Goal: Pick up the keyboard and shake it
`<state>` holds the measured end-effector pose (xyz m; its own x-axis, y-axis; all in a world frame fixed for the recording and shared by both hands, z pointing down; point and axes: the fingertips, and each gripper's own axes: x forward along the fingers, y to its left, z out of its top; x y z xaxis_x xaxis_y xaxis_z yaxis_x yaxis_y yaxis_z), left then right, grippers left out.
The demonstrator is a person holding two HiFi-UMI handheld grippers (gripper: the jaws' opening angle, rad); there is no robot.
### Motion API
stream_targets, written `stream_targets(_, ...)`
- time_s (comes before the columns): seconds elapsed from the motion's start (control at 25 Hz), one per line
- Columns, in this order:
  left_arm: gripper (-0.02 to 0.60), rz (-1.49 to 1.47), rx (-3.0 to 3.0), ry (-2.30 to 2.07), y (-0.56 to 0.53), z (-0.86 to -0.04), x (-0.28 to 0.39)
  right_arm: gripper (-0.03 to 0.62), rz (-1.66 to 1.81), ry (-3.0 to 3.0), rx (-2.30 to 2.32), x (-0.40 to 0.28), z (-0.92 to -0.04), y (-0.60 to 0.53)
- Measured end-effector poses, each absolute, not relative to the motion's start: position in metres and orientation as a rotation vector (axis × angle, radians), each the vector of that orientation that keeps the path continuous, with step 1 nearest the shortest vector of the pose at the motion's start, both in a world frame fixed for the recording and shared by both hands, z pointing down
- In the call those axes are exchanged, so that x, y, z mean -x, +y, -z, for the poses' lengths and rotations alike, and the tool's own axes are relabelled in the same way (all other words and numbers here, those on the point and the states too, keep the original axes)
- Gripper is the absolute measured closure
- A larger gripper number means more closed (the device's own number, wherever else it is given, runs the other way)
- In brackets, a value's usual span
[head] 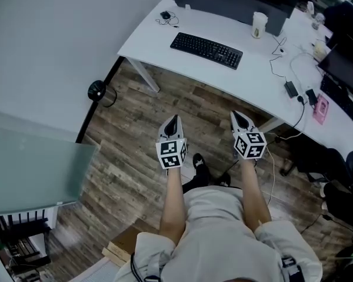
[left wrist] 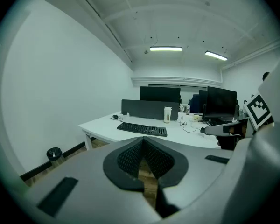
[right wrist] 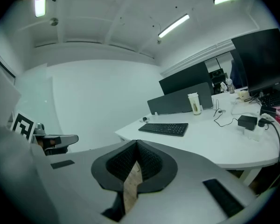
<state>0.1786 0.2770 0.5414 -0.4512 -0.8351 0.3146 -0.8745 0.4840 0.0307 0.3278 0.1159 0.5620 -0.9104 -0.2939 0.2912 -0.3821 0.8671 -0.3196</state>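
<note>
- Wooden floor [head: 135, 157] fills the near part of this office, and the person stands on it, well apart from the white desk [head: 159, 37].
- On this desk, near its front edge, the black keyboard [head: 206, 50] lies flat. It is not yet touched, so I judge the task has not begun.
- Left gripper [head: 173, 121] and right gripper [head: 237, 116] are both held in the air over the floor, side by side, pointing toward the desk. Each has its jaws pressed together with nothing between them.
- Possible trouble, biggest first:
  - The keyboard is long and thin. If only one end is gripped, it may tip and slide out during the shake.
  - It lies flat on the desk, so a lower jaw may push it away instead of going under its edge.
  - The jaws must first be opened. If they come in closed, they will only knock the keys.
  - Loose cables [head: 285, 63] lie to the right of the keyboard, and a wide shake may catch them.
- Containers:
  - A black waste bin [head: 97, 90] stands on the floor beside the wall, left of the desk. What is inside I cannot tell.
  - A pale cup [head: 259, 24] with a lid stands upright behind the right end of the keyboard, near it. Its content is hidden, and a careless lift could knock it over.
</note>
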Motion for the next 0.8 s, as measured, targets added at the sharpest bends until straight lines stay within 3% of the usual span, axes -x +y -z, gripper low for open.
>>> stream_targets(0.48, 0.569, -0.129, -1.637, -2.402, 0.242, -0.531, -0.084, 0.556, -0.623, -2.872, -0.517, -0.239, -0.551, 0.088)
stream_targets(0.8, 0.569, -0.051, -1.680, -2.383, 0.239, -0.541, -0.042, 0.556, -0.568, -2.856, -0.657, -0.226, -0.557, 0.068)
